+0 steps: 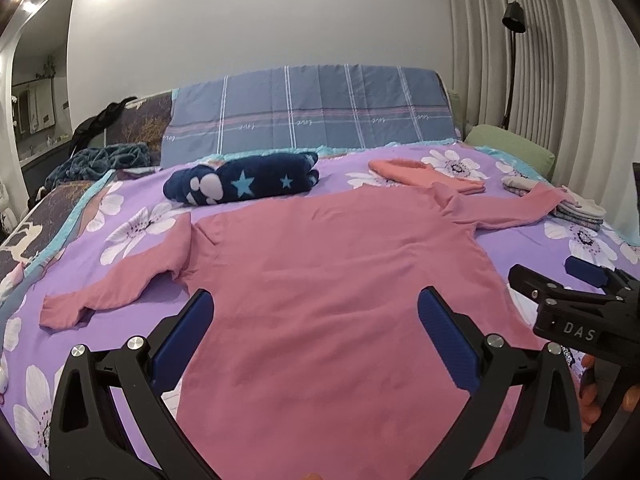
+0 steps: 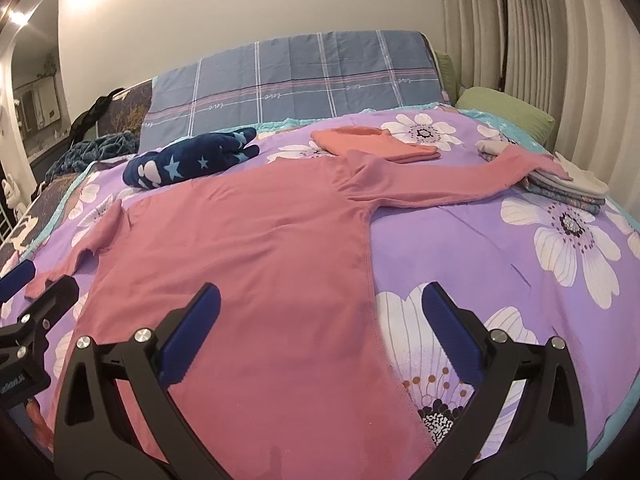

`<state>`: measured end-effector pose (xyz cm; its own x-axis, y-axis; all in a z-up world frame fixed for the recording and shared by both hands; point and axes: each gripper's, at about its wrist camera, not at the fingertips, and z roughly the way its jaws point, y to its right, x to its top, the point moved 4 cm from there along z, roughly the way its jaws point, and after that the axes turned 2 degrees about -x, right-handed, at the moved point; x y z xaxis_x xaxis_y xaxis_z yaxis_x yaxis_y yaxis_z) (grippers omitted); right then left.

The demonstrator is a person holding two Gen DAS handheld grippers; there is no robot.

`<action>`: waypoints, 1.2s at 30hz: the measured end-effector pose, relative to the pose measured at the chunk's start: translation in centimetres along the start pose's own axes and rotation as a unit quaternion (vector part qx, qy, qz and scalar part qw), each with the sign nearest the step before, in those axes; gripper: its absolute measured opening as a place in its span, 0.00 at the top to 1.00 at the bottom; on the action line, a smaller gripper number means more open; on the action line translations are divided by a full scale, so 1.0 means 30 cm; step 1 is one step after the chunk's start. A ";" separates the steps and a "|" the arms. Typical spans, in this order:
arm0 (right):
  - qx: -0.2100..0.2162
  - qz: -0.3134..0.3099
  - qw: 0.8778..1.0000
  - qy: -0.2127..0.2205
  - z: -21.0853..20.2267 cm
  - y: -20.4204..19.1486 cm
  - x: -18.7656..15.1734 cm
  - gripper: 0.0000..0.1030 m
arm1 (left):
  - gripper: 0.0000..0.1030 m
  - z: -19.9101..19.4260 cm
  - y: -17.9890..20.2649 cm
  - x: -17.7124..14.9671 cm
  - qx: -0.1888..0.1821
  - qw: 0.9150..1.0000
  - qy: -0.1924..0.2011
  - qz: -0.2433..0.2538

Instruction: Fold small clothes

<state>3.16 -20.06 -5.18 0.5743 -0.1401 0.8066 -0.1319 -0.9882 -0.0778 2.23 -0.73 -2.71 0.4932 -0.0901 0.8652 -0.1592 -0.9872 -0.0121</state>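
A pink long-sleeved top lies spread flat on the purple flowered bedspread, both sleeves stretched out sideways. My left gripper hovers open over the lower middle of the top, holding nothing. My right gripper is open too, straddling the top's right side seam near the hem. The right gripper also shows at the right edge of the left wrist view, a hand beneath it. In the right wrist view the left gripper's fingers reach in at the left edge.
A folded orange garment lies beyond the top. A rolled navy star-print fleece sits back left. A stack of folded small clothes lies under the right sleeve's end. A blue plaid pillow lines the headboard.
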 end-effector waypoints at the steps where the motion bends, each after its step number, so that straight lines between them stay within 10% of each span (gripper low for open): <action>1: 0.001 0.003 1.000 0.003 -0.001 0.002 0.000 0.02 | 0.01 -0.003 0.003 0.000 -0.003 1.000 0.003 0.001; 36: 0.033 0.001 0.999 -0.026 0.012 -0.013 0.011 0.02 | 0.01 -0.022 0.010 0.015 -0.092 0.995 0.010 -0.041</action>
<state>3.69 -19.74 -5.09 0.6147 -0.1440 0.7755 -0.0805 -0.9895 -0.1199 1.84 -0.97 -2.00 0.4940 -0.0050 0.8695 -0.2728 -0.9504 0.1496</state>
